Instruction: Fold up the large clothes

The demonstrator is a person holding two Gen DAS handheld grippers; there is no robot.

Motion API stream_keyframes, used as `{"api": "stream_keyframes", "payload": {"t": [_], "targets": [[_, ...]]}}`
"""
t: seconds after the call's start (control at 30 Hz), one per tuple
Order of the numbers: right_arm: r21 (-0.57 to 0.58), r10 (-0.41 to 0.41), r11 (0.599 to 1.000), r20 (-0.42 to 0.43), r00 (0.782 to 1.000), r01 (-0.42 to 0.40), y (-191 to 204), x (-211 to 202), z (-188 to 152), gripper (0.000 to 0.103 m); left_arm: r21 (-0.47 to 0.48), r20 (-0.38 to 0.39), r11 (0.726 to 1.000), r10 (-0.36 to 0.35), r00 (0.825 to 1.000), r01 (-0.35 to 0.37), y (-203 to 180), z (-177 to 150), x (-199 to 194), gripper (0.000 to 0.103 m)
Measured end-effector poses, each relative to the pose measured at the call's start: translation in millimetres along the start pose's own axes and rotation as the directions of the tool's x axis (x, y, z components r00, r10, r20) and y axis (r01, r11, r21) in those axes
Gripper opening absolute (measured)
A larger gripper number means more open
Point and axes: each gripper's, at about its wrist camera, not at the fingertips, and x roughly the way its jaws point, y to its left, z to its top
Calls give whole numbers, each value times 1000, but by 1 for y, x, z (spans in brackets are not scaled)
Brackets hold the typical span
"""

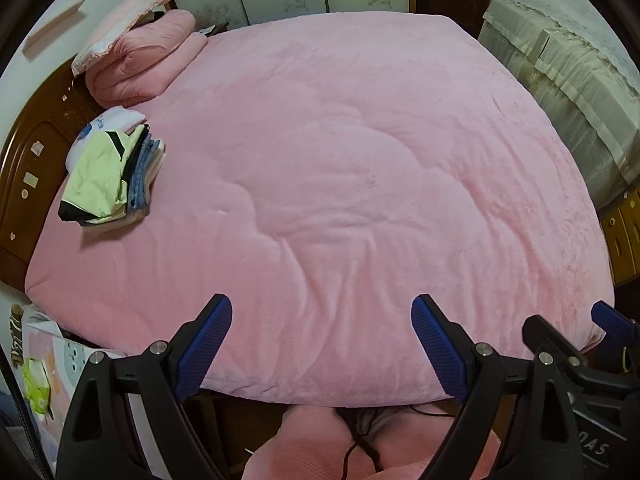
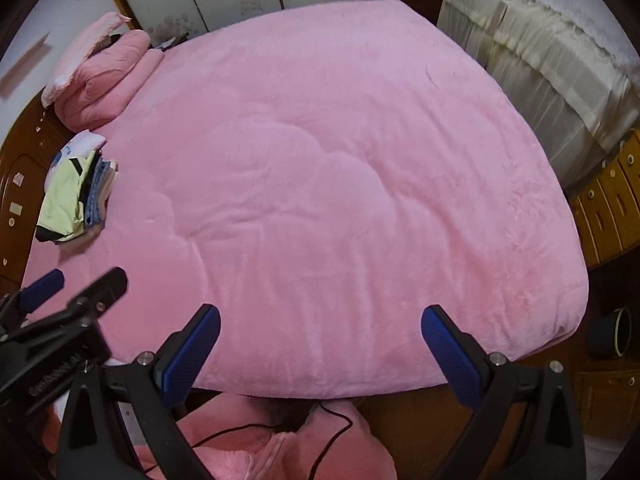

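Folded clothes sit stacked far left on the pink bed beside the headboard, well ahead-left of both grippers, nearer the left gripper than the right gripper, fingers spread and empty.

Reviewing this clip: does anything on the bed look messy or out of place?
Mostly tidy. The stack of folded clothes by the headboard leans, its green top garment skewed. Both tongs, left and right, are open and empty over the pink blanket.
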Motion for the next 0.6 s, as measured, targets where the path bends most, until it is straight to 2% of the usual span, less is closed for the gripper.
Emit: {"api": "stream_keyframes", "payload": {"t": [0.1, 0.2, 0.37, 0.47, 0.6], "targets": [[33, -7, 999, 33, 999, 6, 2, -5, -2, 101, -17, 11, 1000, 13, 1000, -12, 15, -8, -3, 90], [10, -16, 1000, 51, 999, 16, 8, -7, -2, 101, -69, 28, 998, 13, 1000, -11, 33, -12, -7, 92], [-43, -25, 999, 84, 996, 29, 27, -13, -4, 101, -79, 59, 996, -28, 998, 33, 45, -16, -15, 101], [-65, -30, 997, 89, 996, 36, 36, -15, -7, 101, -92, 63, 995, -24, 998, 29, 53, -15, -16, 102], [-61, -34, 997, 97, 995, 40, 39, -19, -7, 102, -108, 60, 991, -69, 996, 75, 58, -14, -13, 102]]}}
